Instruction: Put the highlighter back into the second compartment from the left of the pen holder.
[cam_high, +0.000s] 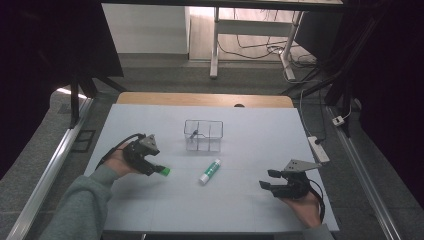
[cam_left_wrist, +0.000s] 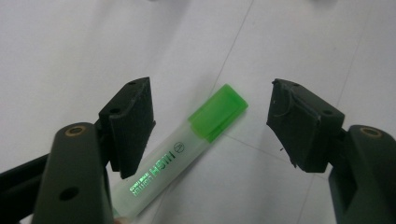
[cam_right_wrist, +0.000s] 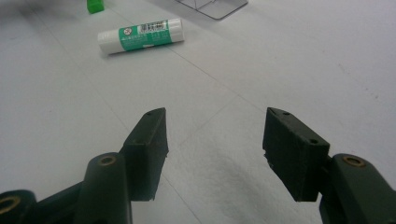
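The left gripper (cam_high: 159, 170) hovered with jaws spread wide over a green highlighter (cam_left_wrist: 187, 147) lying flat on the white table (cam_high: 250, 130), the pen between the pads but touched by neither, to the near left of the clear plastic organizer (cam_high: 203, 135). A glue stick (cam_high: 210, 171) lay just in front of the organizer, apart from the highlighter. The right gripper (cam_high: 267, 179), released and empty, rested well to the organizer's near right, bare tabletop around it toward the near edge.
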